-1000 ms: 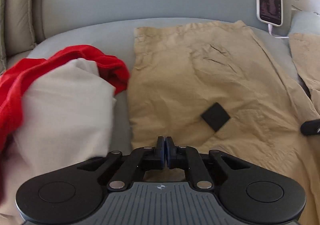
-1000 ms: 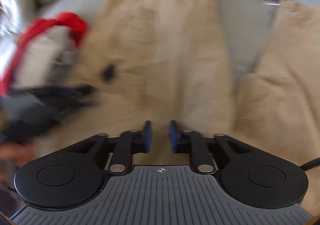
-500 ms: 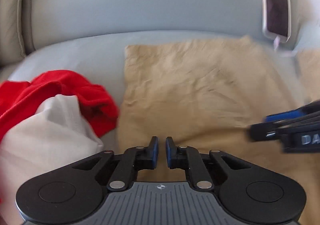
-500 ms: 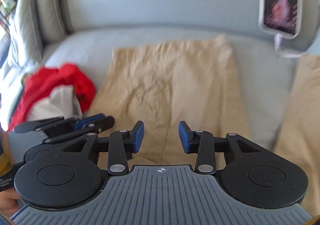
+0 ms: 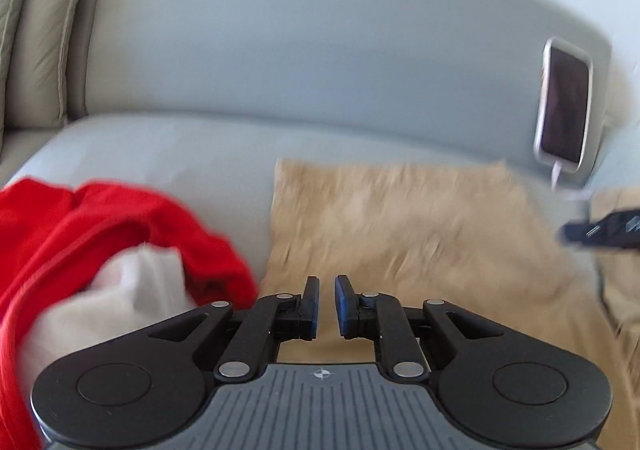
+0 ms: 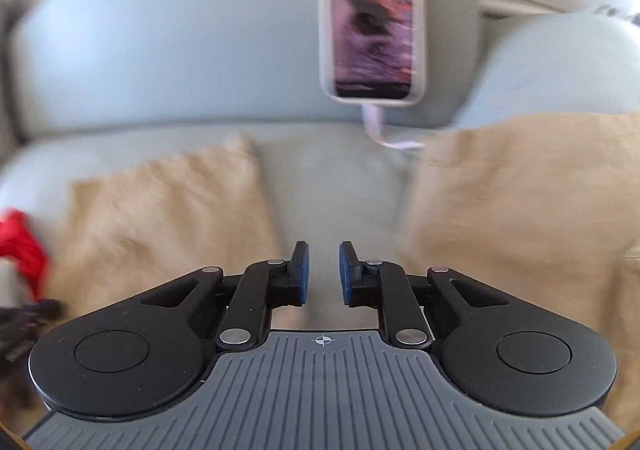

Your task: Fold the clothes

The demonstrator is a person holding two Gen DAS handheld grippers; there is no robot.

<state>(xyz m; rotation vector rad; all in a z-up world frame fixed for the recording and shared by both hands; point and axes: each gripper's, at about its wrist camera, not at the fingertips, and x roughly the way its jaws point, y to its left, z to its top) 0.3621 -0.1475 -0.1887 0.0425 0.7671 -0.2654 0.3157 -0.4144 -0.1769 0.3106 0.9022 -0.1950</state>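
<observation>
A tan garment (image 5: 400, 230) lies flat on the pale blue sofa seat (image 5: 160, 154), its far edge straight. My left gripper (image 5: 327, 292) hovers over its near left part, jaws opening with a narrow gap and nothing between them. In the right wrist view the same tan garment (image 6: 168, 218) lies at the left, and more tan cloth (image 6: 520, 190) lies at the right. My right gripper (image 6: 323, 264) hangs over the bare seat strip between them, jaws closing on nothing. Its tip (image 5: 600, 230) shows at the left view's right edge.
A red garment (image 5: 100, 226) wrapped around a white one (image 5: 120, 290) is heaped left of the tan garment. A phone (image 6: 372, 14) with a lit screen leans on the sofa back (image 5: 300, 50), its white cable trailing down. Beige cushions (image 5: 36, 30) stand at far left.
Both views now look higher up the sofa back, with less of the tan garment in view. The left jaws went from shut to slightly parted. The right jaws widened, then narrowed.
</observation>
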